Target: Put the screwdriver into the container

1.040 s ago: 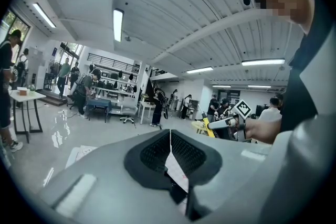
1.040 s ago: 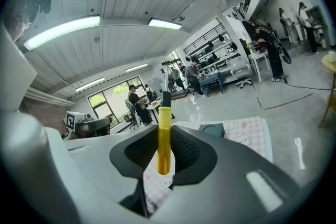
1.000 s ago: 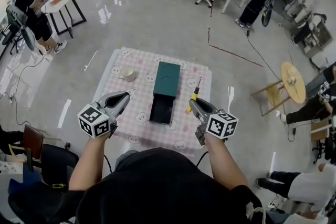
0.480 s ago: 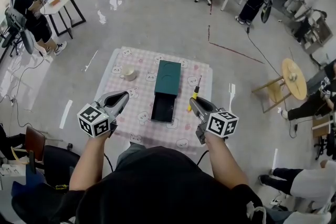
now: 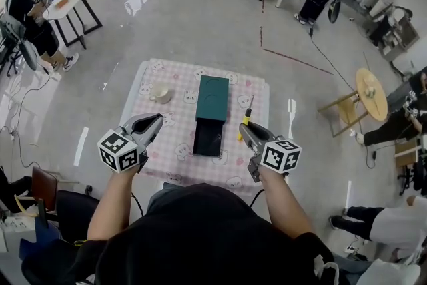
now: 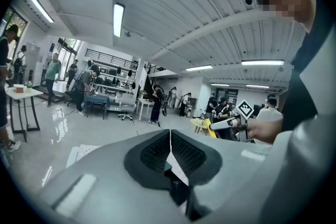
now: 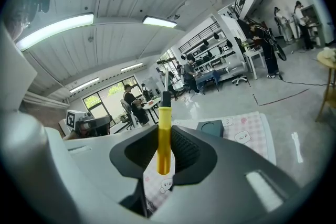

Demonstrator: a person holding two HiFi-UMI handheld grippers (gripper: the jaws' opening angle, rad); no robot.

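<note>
Screwdriver first: where do I have it?

— You hold it in your right gripper, just to the right of the container and clear of it. In the right gripper view, both jaws of the right gripper are closed on the yellow handle of the screwdriver. The black collar and thin shaft stick out past the fingertips, pointing away from you.

— And the container itself?

— It is a dark green box on the pink checked table. Its drawer is pulled out toward you and looks dark inside. The screwdriver lies alongside that drawer's right edge, not over it.

— My other hand?

— Your left gripper sits to the left of the container, level with the drawer and well apart from it. In the left gripper view, the jaws of the left gripper meet along one thin line, with nothing between them.

— Anything else by the container?

— A pale cup stands to the container's left, beside its closed far part.
</note>
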